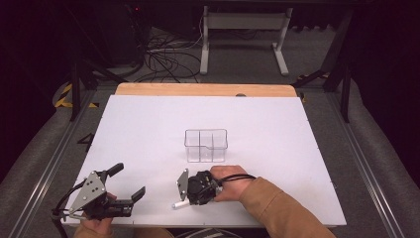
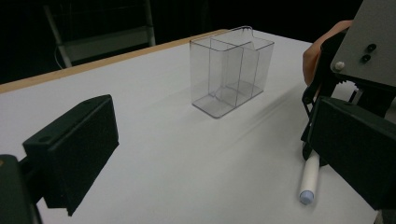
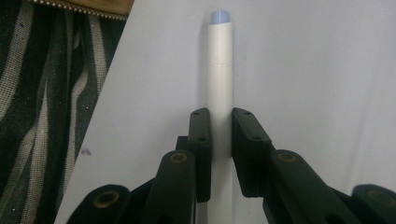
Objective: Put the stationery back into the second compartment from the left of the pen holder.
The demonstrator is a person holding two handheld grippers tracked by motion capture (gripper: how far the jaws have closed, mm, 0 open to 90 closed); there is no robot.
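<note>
Right gripper view: we see the right gripper clamping its fingers on a white cylindrical plastic marker lying on the white counter. The left gripper fingers stand open. The marker may pivot or slip when lifted.

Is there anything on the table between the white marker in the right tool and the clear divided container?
Nothing visible does. The right tool is shut on the white marker near the table's front edge, and the table between it and the clear divided container is bare. The left tool sits open, off to the side.
</note>
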